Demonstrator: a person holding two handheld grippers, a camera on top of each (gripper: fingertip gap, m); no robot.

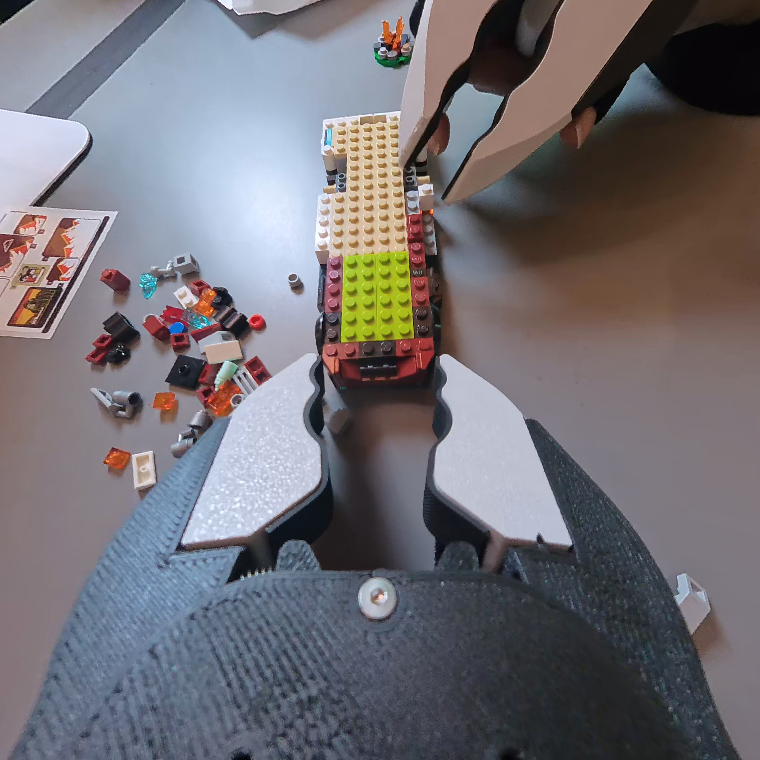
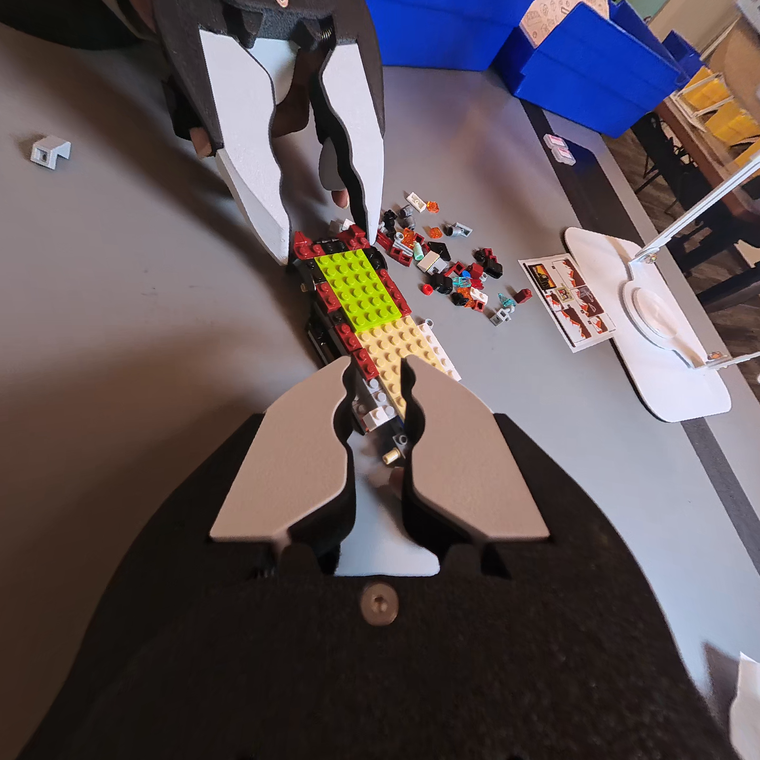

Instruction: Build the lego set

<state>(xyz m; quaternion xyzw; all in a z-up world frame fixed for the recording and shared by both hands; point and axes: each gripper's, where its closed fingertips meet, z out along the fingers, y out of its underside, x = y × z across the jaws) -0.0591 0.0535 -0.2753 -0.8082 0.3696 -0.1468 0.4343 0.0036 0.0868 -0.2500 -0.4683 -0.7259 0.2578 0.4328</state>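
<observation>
Brick model (image 1: 376, 255) lies long on the table (image 1: 575, 329), part built, loose pieces (image 1: 193, 329) heaped at 9 o'clock; left claw (image 1: 376, 372) brackets its dark-red end, jaws apart, right claw (image 2: 376, 372) hovers half-open over its far edge.

The left gripper (image 1: 376, 372) reaches forward low over the tabletop (image 1: 575, 329), its 2 fingers (image 1: 283, 395) spread wide on either side of the dark red end of the brick model (image 1: 376, 263); whether the pads press on it cannot be told. The right gripper (image 2: 376, 376) comes in from the opposite end, its fingers (image 2: 436, 395) set narrowly over the model's edge (contact unclear). A person's fingertips show behind each gripper.
</observation>
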